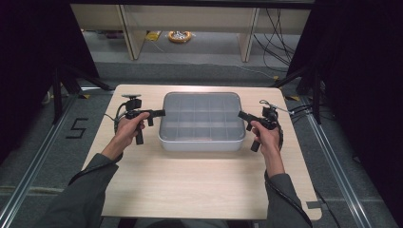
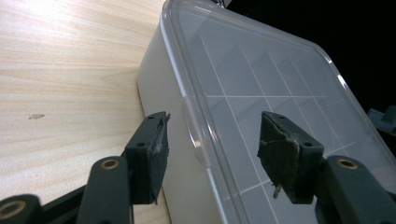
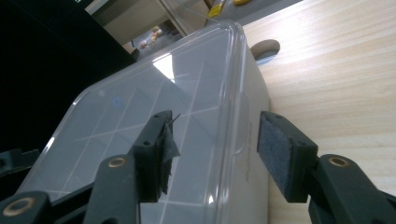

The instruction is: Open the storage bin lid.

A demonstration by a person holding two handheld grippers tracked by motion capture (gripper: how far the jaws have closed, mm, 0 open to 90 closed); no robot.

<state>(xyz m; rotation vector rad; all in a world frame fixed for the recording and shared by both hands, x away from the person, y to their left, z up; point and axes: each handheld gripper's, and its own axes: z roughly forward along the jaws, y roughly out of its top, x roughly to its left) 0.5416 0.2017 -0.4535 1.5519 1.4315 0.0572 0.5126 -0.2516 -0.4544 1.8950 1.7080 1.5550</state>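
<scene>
A shallow white plastic box [image 1: 201,118] with a clear lid and a grid of compartments lies in the middle of the wooden table [image 1: 190,185]. My left gripper [image 1: 162,113] points at its left end. In the left gripper view the box [image 2: 261,70] fills the right side, and my left gripper [image 2: 212,135] straddles the lid's edge tab [image 2: 194,133], one jaw beside the wall and one over the lid, with gaps showing. My right gripper [image 1: 240,114] straddles the right end the same way. In the right gripper view the box [image 3: 154,102] runs between the spread jaws of my right gripper [image 3: 215,135].
The person's forearms in grey sleeves [image 1: 85,190] come in from the bottom. Behind the table stand wooden shelf legs [image 1: 133,38] and a yellow cable coil [image 1: 179,36] on the floor. Black tripod legs [image 1: 59,90] flank both sides. A round cable hole [image 3: 265,48] lies near the box.
</scene>
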